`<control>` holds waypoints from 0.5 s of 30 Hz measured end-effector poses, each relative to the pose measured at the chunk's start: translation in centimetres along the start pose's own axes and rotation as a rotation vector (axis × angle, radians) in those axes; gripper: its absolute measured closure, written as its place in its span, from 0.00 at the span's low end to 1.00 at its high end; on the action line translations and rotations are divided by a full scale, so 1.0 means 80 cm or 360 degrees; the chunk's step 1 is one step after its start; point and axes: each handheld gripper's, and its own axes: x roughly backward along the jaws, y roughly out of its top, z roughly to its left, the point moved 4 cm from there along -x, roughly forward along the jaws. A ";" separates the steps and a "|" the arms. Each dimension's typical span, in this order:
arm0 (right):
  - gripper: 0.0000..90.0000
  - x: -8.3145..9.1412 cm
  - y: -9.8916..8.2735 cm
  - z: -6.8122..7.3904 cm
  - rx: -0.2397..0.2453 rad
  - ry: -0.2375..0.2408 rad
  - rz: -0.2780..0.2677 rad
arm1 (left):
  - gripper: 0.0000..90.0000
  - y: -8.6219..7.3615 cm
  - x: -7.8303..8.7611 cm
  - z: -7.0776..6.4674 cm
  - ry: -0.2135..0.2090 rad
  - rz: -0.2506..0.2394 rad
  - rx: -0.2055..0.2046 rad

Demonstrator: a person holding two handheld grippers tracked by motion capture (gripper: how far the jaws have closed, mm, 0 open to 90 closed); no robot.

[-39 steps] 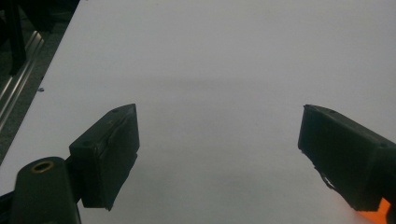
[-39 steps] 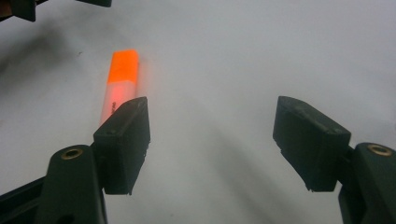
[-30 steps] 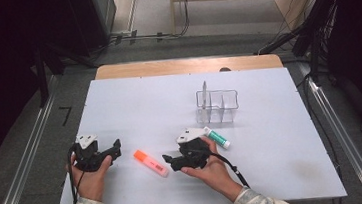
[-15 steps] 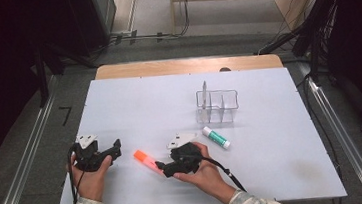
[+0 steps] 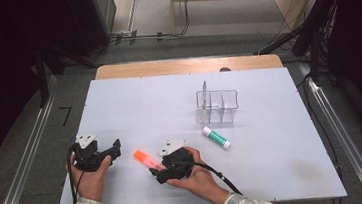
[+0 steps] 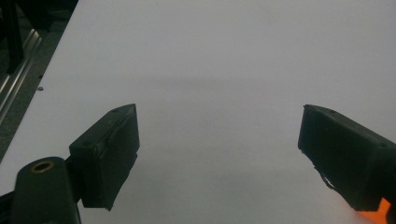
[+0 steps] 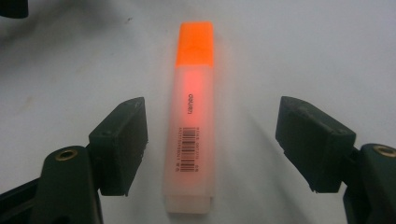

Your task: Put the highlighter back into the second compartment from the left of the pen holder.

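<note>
**Orange highlighter between the right tool's open jaws**

The translucent orange highlighter pen with a bright orange cap (image 7: 194, 116) lies flat on the white bench (image 5: 148, 100), and serves here as the landmark. In the right gripper view it runs lengthwise away from the camera, its capped end far and its pale clear end near. The right tool (image 7: 211, 144) straddles the pen's near half: one black jaw stands just beside the pen on either side, both spread wide, with bare bench showing between each jaw and the barrel. Neither jaw seems to touch it, though the left one is very close.

From the high view the right tool (image 5: 162, 173) sits at the highlighter's (image 5: 146, 159) near end, held in the person's right hand. The left tool (image 5: 116, 149) rests on the bench just left of the highlighter, apart from it, its jaws wide open on nothing. A white glue stick with a green label (image 5: 216, 137) lies well right of the highlighter, and a clear plastic divided organiser (image 5: 217, 105) stands beyond that.
</note>
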 end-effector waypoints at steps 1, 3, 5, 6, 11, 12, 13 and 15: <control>0.27 -0.001 0.000 0.001 -0.0004 0.0002 0.0000 | 0.14 0.000 0.000 0.000 -0.0001 0.0000 0.0000; 0.27 -0.003 -0.001 0.003 0.0007 -0.0008 0.0010 | 0.14 0.000 0.000 0.000 -0.0003 -0.0001 -0.0001; 0.28 -0.005 -0.002 0.004 0.0014 -0.0014 0.0014 | 0.14 0.000 0.000 0.000 -0.0001 0.0000 -0.0001; 0.28 -0.005 -0.002 0.004 0.0019 -0.0017 0.0014 | 0.14 0.000 0.000 0.000 -0.0001 -0.0001 -0.0001; 0.31 -0.009 -0.003 0.007 0.0020 -0.0037 0.0031 | 0.14 0.000 0.000 0.000 -0.0001 0.0003 -0.0003; 0.32 -0.009 -0.004 0.007 0.0024 -0.0039 0.0034 | 0.14 0.000 0.000 0.000 -0.0001 0.0000 -0.0002; 0.33 -0.010 -0.004 0.007 0.0031 -0.0042 0.0033 | 0.14 0.000 0.000 0.000 0.0000 0.0001 -0.0002; 0.35 -0.012 -0.005 0.008 0.0037 -0.0053 0.0040 | 0.14 0.000 0.000 0.000 -0.0001 0.0000 0.0000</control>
